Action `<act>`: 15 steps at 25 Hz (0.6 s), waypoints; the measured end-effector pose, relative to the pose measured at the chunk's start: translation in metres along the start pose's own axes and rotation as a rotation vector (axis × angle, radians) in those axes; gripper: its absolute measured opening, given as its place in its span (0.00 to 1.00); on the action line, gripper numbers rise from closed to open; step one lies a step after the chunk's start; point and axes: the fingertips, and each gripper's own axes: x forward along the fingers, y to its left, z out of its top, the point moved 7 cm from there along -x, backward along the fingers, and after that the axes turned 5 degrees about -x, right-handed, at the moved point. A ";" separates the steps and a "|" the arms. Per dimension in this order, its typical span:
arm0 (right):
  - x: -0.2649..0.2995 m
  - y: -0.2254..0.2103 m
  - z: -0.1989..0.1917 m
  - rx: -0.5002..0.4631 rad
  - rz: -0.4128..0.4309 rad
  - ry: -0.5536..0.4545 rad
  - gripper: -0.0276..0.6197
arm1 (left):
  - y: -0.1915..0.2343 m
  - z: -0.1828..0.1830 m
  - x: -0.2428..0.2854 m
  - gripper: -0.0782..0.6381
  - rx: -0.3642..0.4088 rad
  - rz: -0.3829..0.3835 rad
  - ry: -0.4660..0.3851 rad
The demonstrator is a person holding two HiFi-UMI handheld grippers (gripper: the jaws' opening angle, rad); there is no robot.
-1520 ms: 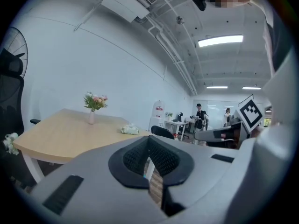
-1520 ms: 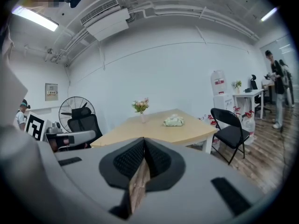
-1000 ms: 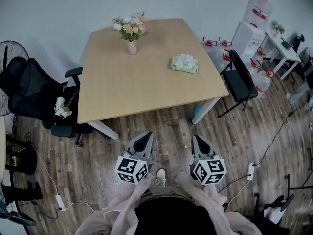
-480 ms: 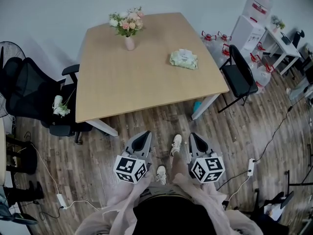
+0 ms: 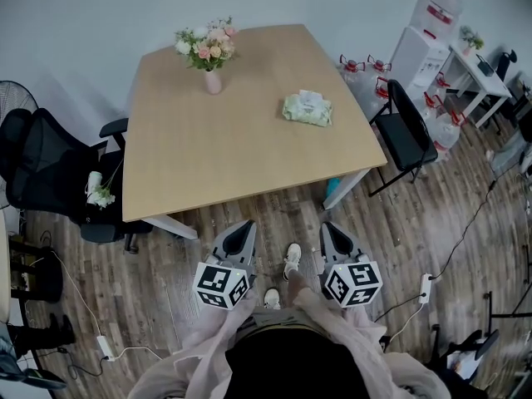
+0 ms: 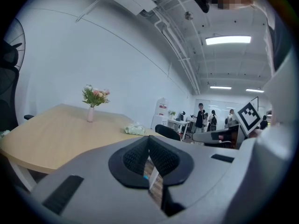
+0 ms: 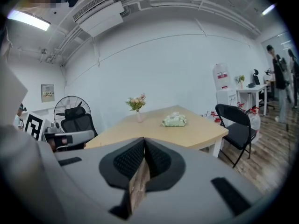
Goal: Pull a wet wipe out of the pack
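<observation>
Both pairs of jaws are pressed together with nothing between them: the left gripper (image 6: 148, 143) and the right gripper (image 7: 143, 144) are held side by side over the wood floor (image 5: 166, 273) at bottom centre of the head view, short of the table (image 5: 199, 156). The wet wipe pack (image 5: 307, 109) lies on the tabletop, upper right of centre — well apart from both grippers. A vase of flowers (image 5: 206, 52) stands at the table's upper left; a black chair (image 5: 409, 127) sits to the table's right.
</observation>
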 end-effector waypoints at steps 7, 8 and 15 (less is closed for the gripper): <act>0.033 -0.027 0.019 -0.001 0.006 -0.002 0.06 | 0.012 0.017 0.041 0.12 0.012 0.015 -0.008; 0.039 -0.030 0.021 0.002 0.007 -0.001 0.06 | 0.014 0.019 0.046 0.12 0.012 0.017 -0.009; 0.073 -0.050 0.032 0.014 0.019 0.016 0.06 | 0.027 0.028 0.083 0.12 0.006 0.026 0.008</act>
